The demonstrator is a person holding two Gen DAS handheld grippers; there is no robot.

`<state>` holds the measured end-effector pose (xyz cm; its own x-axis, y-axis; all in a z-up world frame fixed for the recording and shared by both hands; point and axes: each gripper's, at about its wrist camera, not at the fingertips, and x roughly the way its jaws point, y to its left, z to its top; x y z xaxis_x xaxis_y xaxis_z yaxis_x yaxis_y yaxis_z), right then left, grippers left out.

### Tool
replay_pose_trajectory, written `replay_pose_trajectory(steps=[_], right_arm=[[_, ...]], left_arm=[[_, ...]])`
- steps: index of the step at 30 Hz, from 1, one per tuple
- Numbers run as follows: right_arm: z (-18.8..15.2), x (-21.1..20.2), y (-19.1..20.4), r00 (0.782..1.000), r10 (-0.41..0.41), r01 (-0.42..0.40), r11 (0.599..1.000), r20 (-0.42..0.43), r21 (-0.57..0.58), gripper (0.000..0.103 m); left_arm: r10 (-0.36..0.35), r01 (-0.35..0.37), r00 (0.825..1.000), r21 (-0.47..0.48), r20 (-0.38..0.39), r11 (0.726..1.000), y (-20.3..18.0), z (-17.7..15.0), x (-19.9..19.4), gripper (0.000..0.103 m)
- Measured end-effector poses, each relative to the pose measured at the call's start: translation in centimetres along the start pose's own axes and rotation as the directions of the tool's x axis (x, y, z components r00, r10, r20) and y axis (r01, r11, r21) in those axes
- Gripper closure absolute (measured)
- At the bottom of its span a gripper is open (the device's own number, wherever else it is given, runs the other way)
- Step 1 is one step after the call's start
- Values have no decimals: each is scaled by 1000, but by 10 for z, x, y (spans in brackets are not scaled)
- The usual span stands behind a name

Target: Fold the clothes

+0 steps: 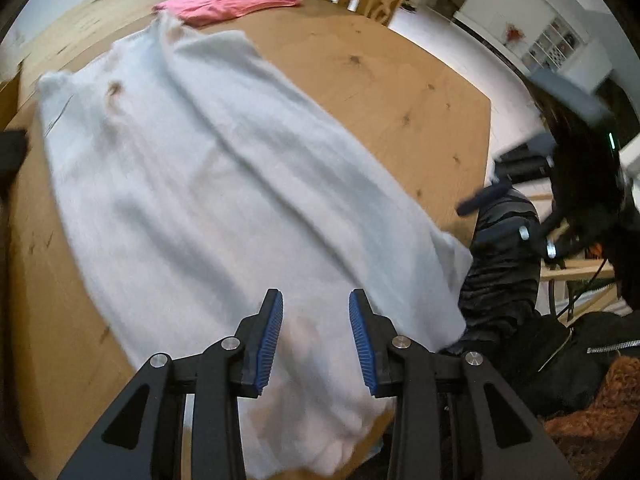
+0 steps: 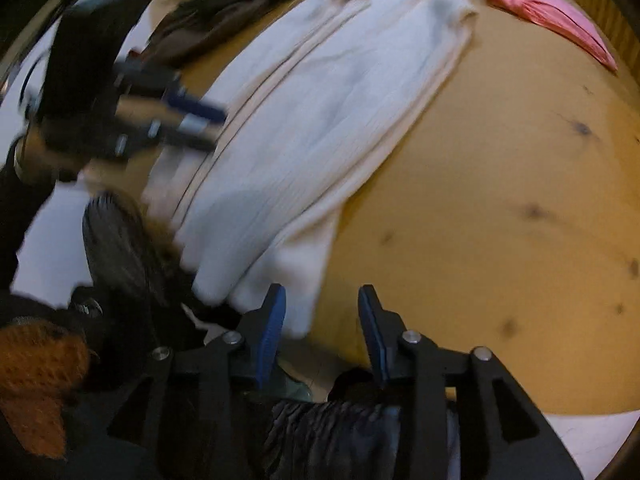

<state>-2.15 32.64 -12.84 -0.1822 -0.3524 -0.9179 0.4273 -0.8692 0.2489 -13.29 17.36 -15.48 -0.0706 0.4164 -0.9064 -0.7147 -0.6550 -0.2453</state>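
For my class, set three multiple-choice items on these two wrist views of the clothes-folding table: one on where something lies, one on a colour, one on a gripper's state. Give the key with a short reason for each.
1. Where does the pink folded garment lie?
A. at the far end of the wooden table, beyond the white garment
B. on the floor
C. on top of the white garment, at its middle

2. What colour are the pads of the left gripper?
A. red
B. blue
C. white

3. How do the jaws of the right gripper stand?
A. shut on the pink garment
B. fully shut, pads touching
C. apart, pressing on nothing

Key: 1 A, it lies past the white garment's far end. 2 B, the ribbed pads are blue. 3 C, a clear gap shows between the pads.
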Motion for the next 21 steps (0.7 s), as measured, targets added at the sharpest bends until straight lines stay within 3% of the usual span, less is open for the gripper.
replay_pose_trajectory(steps=[3, 9, 10, 11, 12, 15, 17, 19, 21], right_arm=[[2, 4, 12, 998, -57, 58, 997, 28, -54, 63], [18, 21, 21, 998, -52, 54, 995, 31, -88, 62], [17, 21, 21, 999, -36, 39, 996, 37, -75, 67], [16, 20, 21, 999, -19, 21, 998, 41, -58, 79], [16, 19, 18, 999, 5, -4, 1000, 44, -29, 96], [15, 9, 8, 993, 99, -104, 992, 69, 73, 96], [10, -13, -4, 971, 185, -209, 965, 151, 160, 96], [-1, -37, -18, 936, 250, -305, 927, 247, 219, 97], [-19, -39, -30, 928, 250, -329, 898, 276, 293, 100]], left_arm=[[-1, 1, 1000, -46, 17, 999, 3, -17, -9, 70], [-6, 7, 1000, -67, 13, 998, -3, -35, -12, 67], [5, -4, 1000, -66, 4, 998, -2, -37, -9, 67], [13, -13, 1000, -65, -7, 998, -2, -38, -6, 67], [20, -21, 1000, -64, -17, 998, -1, -40, -3, 67], [42, -43, 999, -35, -35, 998, 0, -43, 0, 67], [43, -43, 999, -6, -30, 999, -3, -44, 1, 64], [50, -50, 998, 15, -25, 999, -5, -45, 1, 63], [49, -48, 999, 28, -19, 998, -7, -46, 0, 62]])
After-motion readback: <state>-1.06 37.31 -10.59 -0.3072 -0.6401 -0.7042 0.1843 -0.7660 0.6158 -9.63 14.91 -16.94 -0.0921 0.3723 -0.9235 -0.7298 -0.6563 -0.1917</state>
